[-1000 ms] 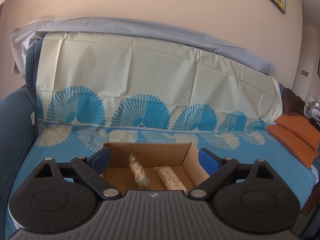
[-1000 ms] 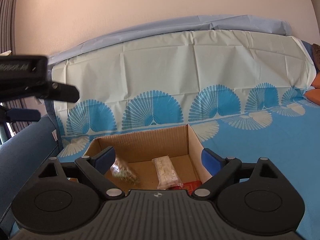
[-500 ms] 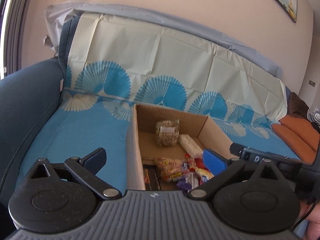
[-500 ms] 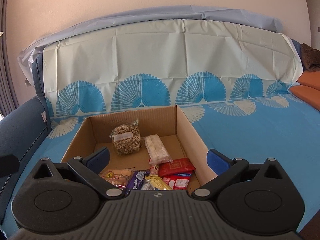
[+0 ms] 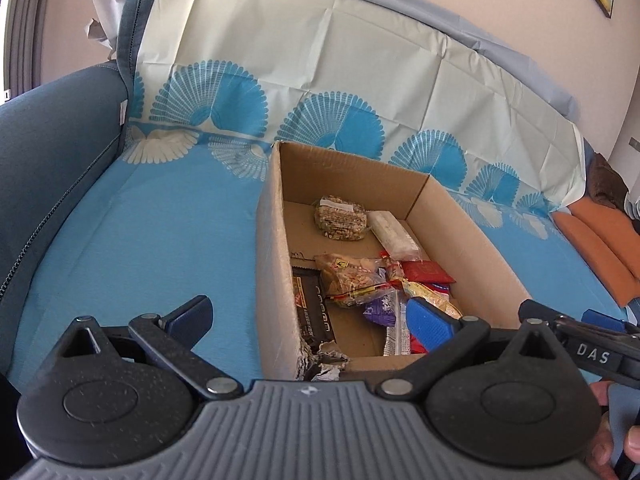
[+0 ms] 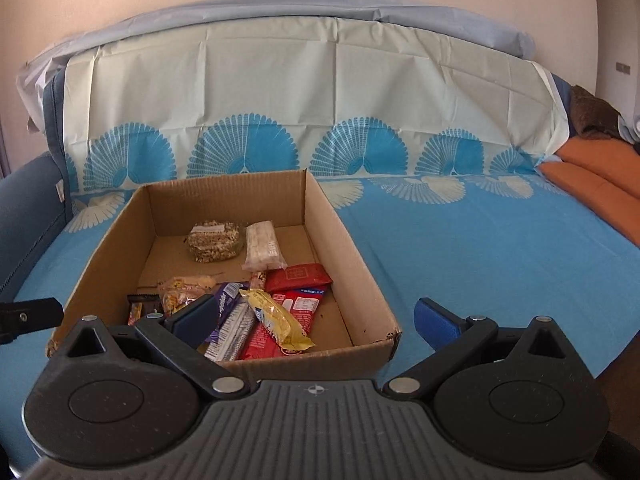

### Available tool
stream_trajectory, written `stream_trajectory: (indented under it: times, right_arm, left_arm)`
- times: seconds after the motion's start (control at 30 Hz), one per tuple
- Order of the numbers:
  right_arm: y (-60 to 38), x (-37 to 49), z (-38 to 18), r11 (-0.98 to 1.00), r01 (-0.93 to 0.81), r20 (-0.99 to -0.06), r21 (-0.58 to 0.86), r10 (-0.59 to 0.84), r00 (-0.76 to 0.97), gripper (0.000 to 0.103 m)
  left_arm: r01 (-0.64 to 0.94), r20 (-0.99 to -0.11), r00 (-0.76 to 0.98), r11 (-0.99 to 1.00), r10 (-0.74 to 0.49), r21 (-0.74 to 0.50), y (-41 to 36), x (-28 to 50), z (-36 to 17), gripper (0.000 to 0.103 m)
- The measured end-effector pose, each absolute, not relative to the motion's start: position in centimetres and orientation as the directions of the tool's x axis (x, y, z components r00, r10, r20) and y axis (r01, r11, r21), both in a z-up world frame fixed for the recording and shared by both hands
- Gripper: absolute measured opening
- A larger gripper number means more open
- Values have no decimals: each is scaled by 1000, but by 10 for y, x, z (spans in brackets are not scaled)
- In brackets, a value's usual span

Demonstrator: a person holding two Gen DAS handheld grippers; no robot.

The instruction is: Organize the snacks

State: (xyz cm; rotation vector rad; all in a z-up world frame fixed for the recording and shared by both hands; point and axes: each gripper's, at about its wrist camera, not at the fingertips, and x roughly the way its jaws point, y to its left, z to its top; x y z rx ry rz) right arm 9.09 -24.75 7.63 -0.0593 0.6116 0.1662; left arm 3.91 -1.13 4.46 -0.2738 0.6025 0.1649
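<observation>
An open cardboard box (image 5: 272,240) (image 6: 354,264) sits on the blue cover and holds several snacks. A clear bag of nuts (image 5: 340,218) (image 6: 214,240) and a white bar pack (image 5: 394,236) (image 6: 262,246) lie at its far end. A peanut bag (image 5: 348,276), a black bar (image 5: 316,312), a red packet (image 6: 298,276), a yellow packet (image 6: 276,318) and a purple bar (image 6: 228,300) are heaped at the near end. My left gripper (image 5: 310,318) is open astride the box's left wall, empty. Over the near right corner my right gripper (image 6: 316,317) stands open, also empty.
The box rests on a sofa with a blue fan-patterned cover (image 6: 480,248). A dark blue armrest (image 5: 52,152) rises at the left. Orange cushions (image 6: 600,168) lie at the right end. The right gripper's body and a hand (image 5: 580,350) show in the left wrist view.
The nut bag, blurred in mid-air a second ago, stood against the back wall and now lies flat. Both views have tipped down into the box. The left gripper has shifted left.
</observation>
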Motion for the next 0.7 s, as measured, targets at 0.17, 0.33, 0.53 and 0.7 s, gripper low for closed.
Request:
stream_trajectory:
  times: [0.17, 0.33, 0.53, 0.7]
  right_arm:
    - [-238, 94, 70, 977, -203, -592, -62, 128, 795, 102]
    - [-231, 96, 67, 971, -227, -601, -74, 138, 787, 102]
    - [-228, 97, 67, 968, -235, -603, -82, 140, 785, 102]
    - [-229, 98, 66, 969, -233, -605, -84, 136, 785, 102]
  left_arm:
    - [-218, -577, 813, 960, 78, -177, -19, 41, 42, 103]
    - [-217, -585, 807, 961, 78, -172, -19, 43, 39, 103]
    - [-214, -591, 803, 962, 76, -168, -20, 45, 38, 103]
    - [-204, -591, 804, 966, 71, -162, -23, 45, 37, 103]
